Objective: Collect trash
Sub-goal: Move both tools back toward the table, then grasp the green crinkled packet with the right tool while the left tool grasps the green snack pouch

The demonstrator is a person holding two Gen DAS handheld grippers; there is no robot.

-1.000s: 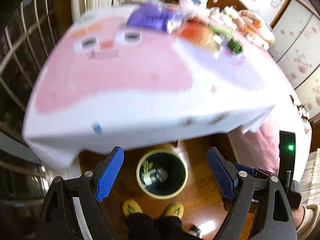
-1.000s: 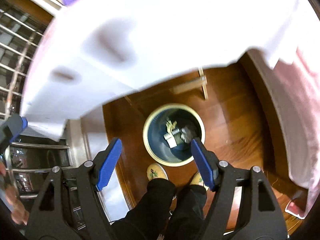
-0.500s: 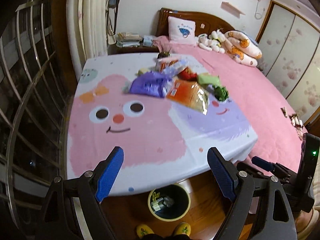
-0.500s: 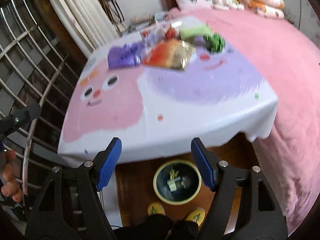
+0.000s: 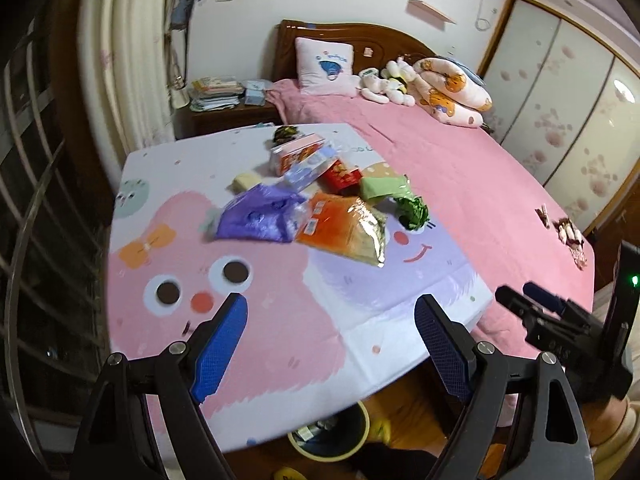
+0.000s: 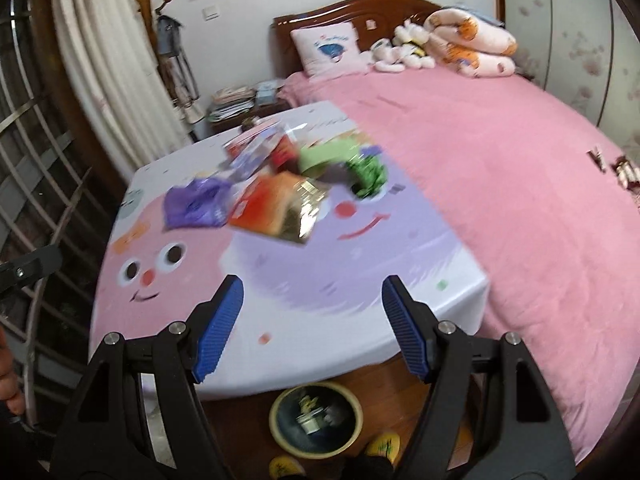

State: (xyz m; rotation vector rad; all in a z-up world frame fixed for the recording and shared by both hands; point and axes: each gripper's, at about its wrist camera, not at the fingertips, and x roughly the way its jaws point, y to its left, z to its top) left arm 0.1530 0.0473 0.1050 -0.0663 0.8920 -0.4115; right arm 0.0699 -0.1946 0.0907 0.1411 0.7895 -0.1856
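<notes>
Two grippers hang over the near edge of the tabletop (image 5: pixel 280 344) w/ its pink and purple cartoon-face cloth. The left gripper (image 5: pixel 330 342) has its blue fingers (image 5: pixel 218 350) spread wide, nothing between them. The right gripper (image 6: pixel 312 328) is the same, fingers (image 6: pixel 218 328) wide apart and holding nothing. The trash sits in a pile at the far middle of the tabletop: a purple plastic bag (image 5: pixel 260 218), an orange and gold foil snack bag (image 5: pixel 344 232) touching it, a crumpled green wrapper (image 5: pixel 412 210) & a light green packet (image 5: pixel 382 188) just beside. On the wood floor under the near edge stands a round dark bin w/ a yellow rim (image 6: pixel 316 420), some scraps inside it.
</notes>
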